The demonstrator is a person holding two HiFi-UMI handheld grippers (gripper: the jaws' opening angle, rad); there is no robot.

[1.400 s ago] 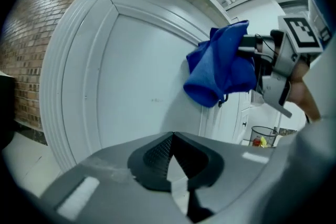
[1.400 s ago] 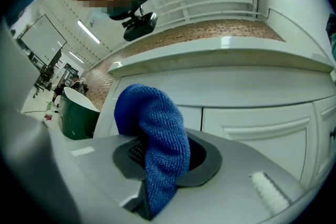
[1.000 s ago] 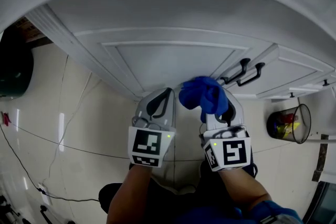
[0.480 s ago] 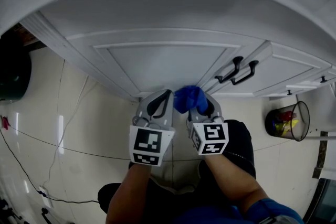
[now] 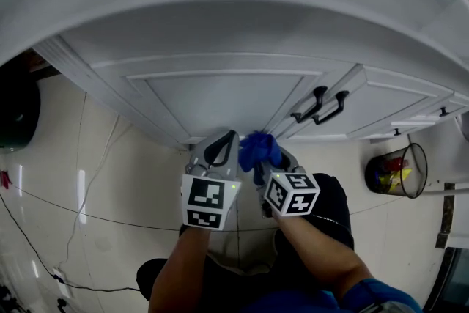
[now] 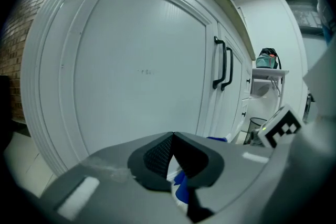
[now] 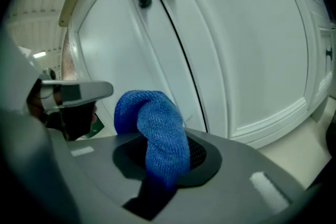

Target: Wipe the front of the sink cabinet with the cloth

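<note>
We are holding the cloth [image 5: 258,149] in our right tool [image 5: 270,160], jaws pinching the bunched blue fabric, which is sitting low by the foot of the cabinet door [image 5: 220,95]; whether it is touching, we cannot tell. Our left tool [image 5: 220,146] is hovering just beside it, jaws pressed together on nothing. Both forearms [image 5: 183,267] are reaching forward, side by side, above the floor [image 5: 132,179]. Black handles [image 5: 320,105] are hanging farther right.

Left gripper [image 6: 172,135] jaws together, white cabinet door [image 6: 142,71] ahead, black handles [image 6: 223,63]
</note>
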